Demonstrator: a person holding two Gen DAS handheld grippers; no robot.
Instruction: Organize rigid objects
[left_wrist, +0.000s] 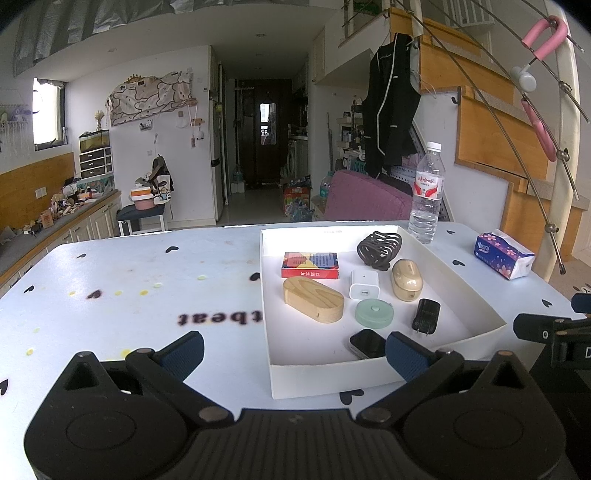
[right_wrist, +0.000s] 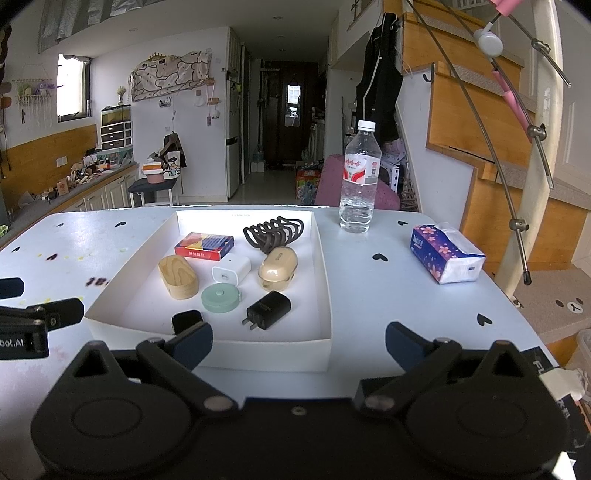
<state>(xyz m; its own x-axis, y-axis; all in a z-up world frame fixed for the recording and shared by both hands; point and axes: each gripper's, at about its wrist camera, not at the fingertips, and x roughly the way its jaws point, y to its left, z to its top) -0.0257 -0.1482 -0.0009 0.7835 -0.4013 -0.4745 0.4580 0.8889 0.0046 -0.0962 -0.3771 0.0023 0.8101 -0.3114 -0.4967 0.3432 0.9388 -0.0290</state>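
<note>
here, a shallow white cardboard tray (right_wrist: 325, 280) sits on a pale table printed with small black hearts (right_wrist: 369, 295), and every small rigid item lies inside it. both hand-held grippers hover at the tray's near edge, jaws spread wide and holding nothing: the left gripper (left_wrist: 293, 356) near the tray's near-left corner, the right gripper (right_wrist: 299, 345) near its near-right corner. from the right gripper, a black plug charger (right_wrist: 267, 309) lies closest, at about 11 o'clock, its long axis slanting from 7 to 1 o'clock with the prongs toward the camera. from the left gripper, a dark glossy device (left_wrist: 365, 343) sits just beyond its right finger, at about 1 o'clock. a mint round tape measure (right_wrist: 220, 298) lies between them. judging by this, either arm could reach in; the right seems better placed for the charger.
</note>
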